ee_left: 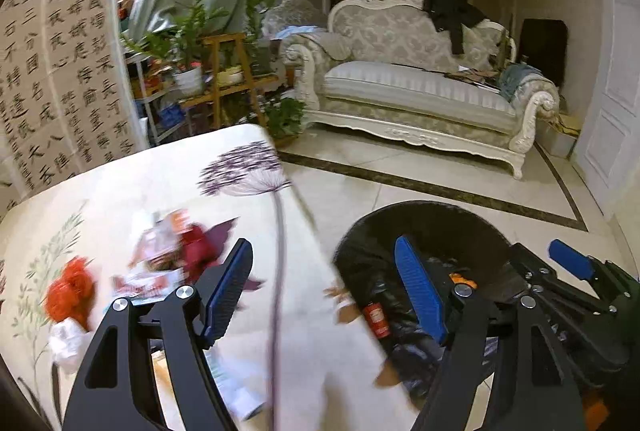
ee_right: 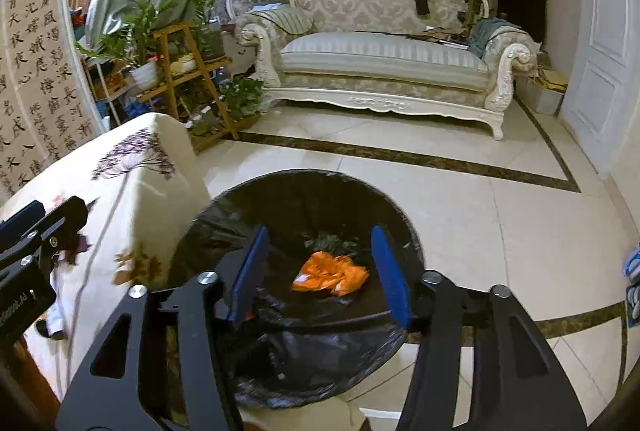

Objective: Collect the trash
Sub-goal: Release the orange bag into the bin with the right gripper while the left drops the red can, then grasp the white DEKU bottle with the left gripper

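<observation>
Bin mouth: the bin point(ee_right: 224, 203) stands open on the floor just beside the table's right edge; an orange wrapper point(ee_right: 330, 273) lies low inside, with room above it.
Right gripper point(ee_right: 320, 267): jaws spread wide over the bin mouth, nothing between them.
Left gripper point(ee_left: 320, 291): jaws spread wide across the table's right edge.
Table point(ee_left: 168, 171): blurred litter point(ee_left: 168, 255) and a red bag point(ee_left: 72, 291) crowd the left side; the far corner is bare.
Floor point(ee_right: 460, 199): open between bin and sofa point(ee_right: 380, 59).
Plant rack point(ee_right: 192, 79): stands close behind the table's far corner.

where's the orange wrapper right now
In the right wrist view the orange wrapper lies inside the black-lined trash bin on the floor, right of the table, framed by the open right gripper.
</observation>
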